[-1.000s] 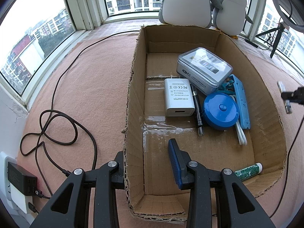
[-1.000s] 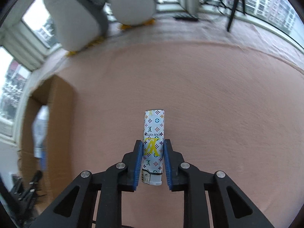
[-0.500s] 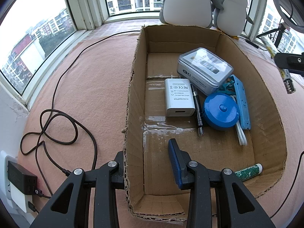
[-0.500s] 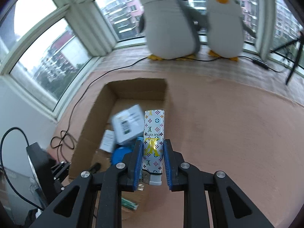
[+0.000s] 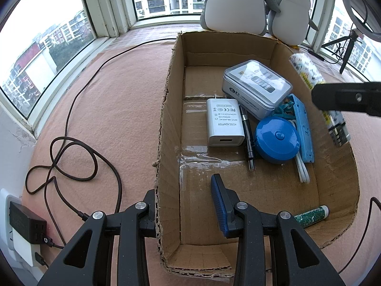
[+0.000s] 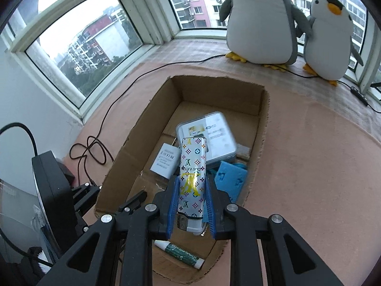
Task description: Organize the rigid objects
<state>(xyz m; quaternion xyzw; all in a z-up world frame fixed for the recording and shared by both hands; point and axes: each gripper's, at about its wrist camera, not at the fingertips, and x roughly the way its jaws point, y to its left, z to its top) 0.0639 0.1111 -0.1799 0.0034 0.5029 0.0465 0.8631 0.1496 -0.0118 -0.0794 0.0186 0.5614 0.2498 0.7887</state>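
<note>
Right wrist view: right gripper [image 6: 190,205] clamps the patterned lighter [image 6: 192,176] above the cardboard box [image 6: 260,128]; lower it onto bare cardboard near the box's left wall, then release. Left gripper [image 5: 183,205] straddles that wall, wide.

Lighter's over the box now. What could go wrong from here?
1. The right tongs hold the patterned lighter above the clear-lidded case and white adapter; released here, it might land on them and bounce.
2. The left tongs straddle the cardboard box wall; moving them could drag the box.
</note>
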